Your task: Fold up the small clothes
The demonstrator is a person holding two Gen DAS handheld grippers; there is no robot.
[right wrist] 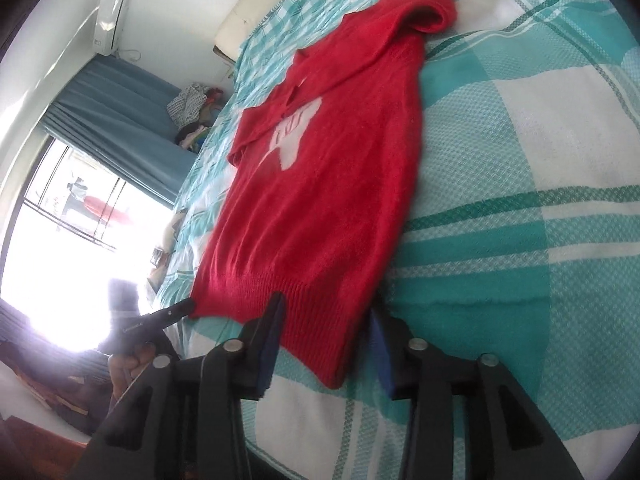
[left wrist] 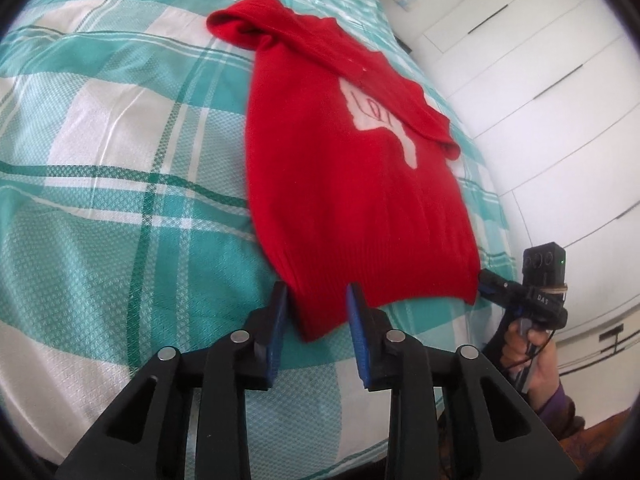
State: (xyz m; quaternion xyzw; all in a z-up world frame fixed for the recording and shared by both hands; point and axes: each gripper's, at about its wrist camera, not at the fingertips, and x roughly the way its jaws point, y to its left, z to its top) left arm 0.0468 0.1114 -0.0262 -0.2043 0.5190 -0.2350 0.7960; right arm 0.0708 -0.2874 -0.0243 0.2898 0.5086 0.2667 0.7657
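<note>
A small red knit sweater (left wrist: 352, 184) with a white patch on its chest lies flat on the bed, sleeves folded in over the body. It also shows in the right wrist view (right wrist: 320, 208). My left gripper (left wrist: 316, 300) is open, its jaws on either side of the hem's left corner. My right gripper (right wrist: 326, 312) is open around the hem's right corner. The right gripper also shows in the left wrist view (left wrist: 486, 280), at the hem's far corner. The left gripper shows in the right wrist view (right wrist: 186, 305), touching the other corner.
The bed carries a teal and white plaid cover (left wrist: 120, 168). White wardrobe doors (left wrist: 540, 80) stand to the right of the bed. A bright window with blue curtains (right wrist: 120, 112) and a pile of clothes (right wrist: 196, 112) lie beyond the bed's far side.
</note>
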